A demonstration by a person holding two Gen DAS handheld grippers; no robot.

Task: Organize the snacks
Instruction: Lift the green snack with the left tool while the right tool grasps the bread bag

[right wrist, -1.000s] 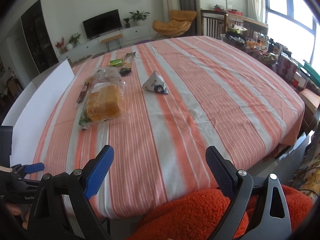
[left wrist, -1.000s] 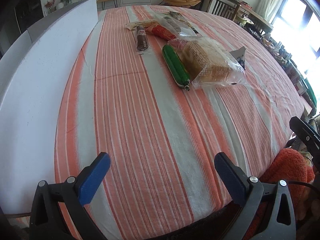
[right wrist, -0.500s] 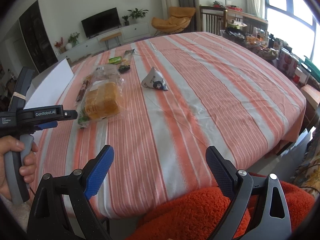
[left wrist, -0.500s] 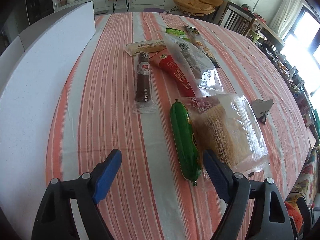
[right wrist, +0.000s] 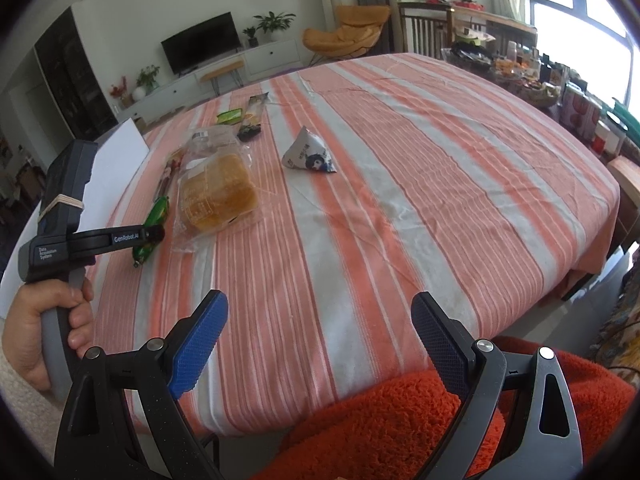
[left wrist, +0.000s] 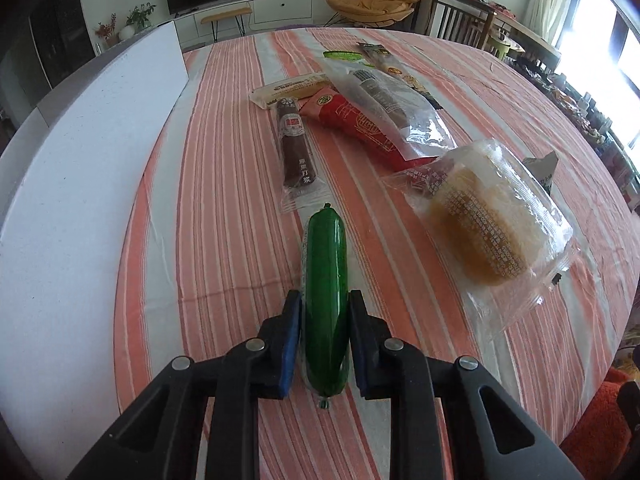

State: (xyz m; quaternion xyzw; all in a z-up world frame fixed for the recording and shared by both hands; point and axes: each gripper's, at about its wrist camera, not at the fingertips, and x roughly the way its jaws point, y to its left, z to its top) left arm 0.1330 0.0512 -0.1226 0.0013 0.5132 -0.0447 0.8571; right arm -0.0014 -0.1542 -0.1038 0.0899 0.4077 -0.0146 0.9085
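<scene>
Organizing has barely begun: the left gripper (left wrist: pixel 325 330) has its jaws clamped on the green sausage (left wrist: pixel 325 292), the right gripper (right wrist: pixel 320 344) hangs with jaws wide apart, and every other snack lies loose on the tabletop (right wrist: pixel 440 168).

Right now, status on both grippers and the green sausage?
Left gripper shut on the green sausage, still lying on the tablecloth. Right gripper open, holding nothing, at the near table edge. Bread bag close on the right, not touching.

The left gripper (left wrist: pixel 325 320) reaches forward low over the table with its blue-padded fingers (left wrist: pixel 291 330) pressed against both sides of the green sausage (left wrist: pixel 325 280), gripped by the left hand (right wrist: pixel 44 320), while the right gripper (right wrist: pixel 320 340) hangs back with its jaws spread wide.
</scene>
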